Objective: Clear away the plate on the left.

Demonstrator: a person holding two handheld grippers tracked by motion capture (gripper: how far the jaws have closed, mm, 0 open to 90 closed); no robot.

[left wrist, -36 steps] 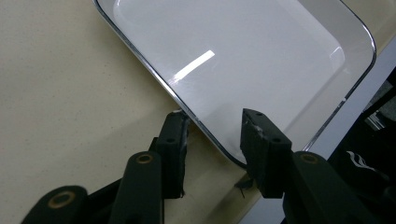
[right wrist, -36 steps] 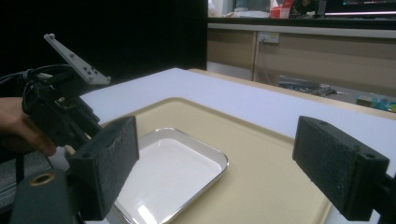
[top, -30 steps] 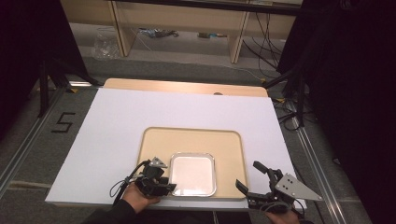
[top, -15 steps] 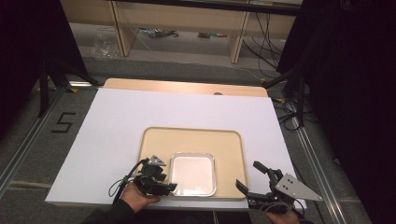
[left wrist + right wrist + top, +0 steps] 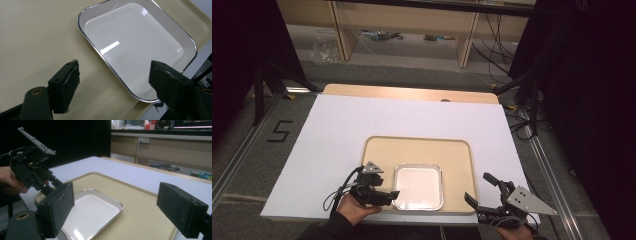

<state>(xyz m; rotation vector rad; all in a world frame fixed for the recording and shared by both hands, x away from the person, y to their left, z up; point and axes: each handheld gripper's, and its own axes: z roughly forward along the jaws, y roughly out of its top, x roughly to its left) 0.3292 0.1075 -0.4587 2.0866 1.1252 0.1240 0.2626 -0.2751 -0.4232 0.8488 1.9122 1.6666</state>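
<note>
A shallow square metal dish point(image 5: 418, 186) sits on a beige tray point(image 5: 417, 147), near the tray's front edge. The left gripper point(image 5: 384, 195) hovers just off the dish's left rim, far nearer than the right gripper point(image 5: 479, 192), which waits agape past the tray's right corner. Compared with a second ago, the left jaws have just been opening and now straddle the rim without pressing it.

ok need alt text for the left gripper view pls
Two black jaws of the left gripper stand open above a beige tray, straddling the near rim of an empty shallow white dish with a metal rim. The pads touch nothing.
</note>
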